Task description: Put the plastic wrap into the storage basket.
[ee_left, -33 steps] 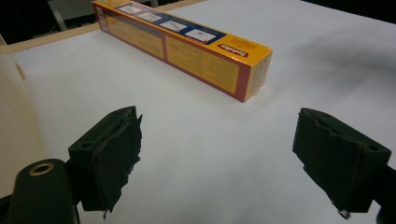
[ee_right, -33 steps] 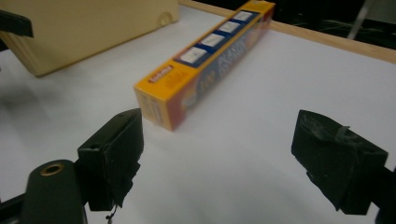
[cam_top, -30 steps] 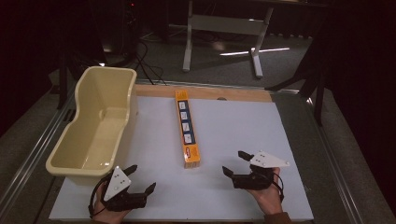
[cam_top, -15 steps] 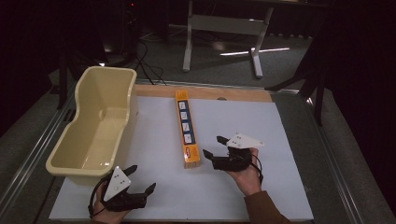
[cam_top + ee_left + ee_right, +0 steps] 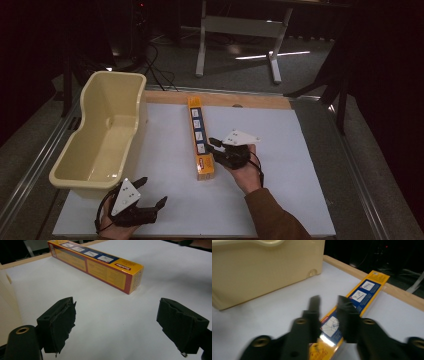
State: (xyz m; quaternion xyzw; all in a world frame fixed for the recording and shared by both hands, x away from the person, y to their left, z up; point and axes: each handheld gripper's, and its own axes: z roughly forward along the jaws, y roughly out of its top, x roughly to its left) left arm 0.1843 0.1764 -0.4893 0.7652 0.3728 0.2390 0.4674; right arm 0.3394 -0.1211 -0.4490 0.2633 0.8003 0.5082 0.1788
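A long yellow box (image 5: 197, 125) with blue pictures on top lies lengthwise on the white table (image 5: 280, 175). My right gripper (image 5: 216, 150) reaches in from the right over the box's near part. In the right gripper view its gripper (image 5: 328, 302) is blurred. Its jaws have just been closing and stand a narrow gap apart, with the box (image 5: 364, 290) showing through the gap below them. I cannot tell whether the pads touch it. My left gripper (image 5: 152, 191) rests near the front left of the table, wide open and empty (image 5: 116, 315). It points toward the box's near end (image 5: 100, 267).
A cream plastic tub (image 5: 135, 115) stands at the table's left, with its wall close in the right gripper view (image 5: 262, 270). A wooden strip (image 5: 240, 100) runs along the table's far edge. Beyond it are a dark floor with cables and a metal stand.
My right gripper has moved left from the table's right part to the box, and its jaws have narrowed. The left gripper and the box have stayed put.
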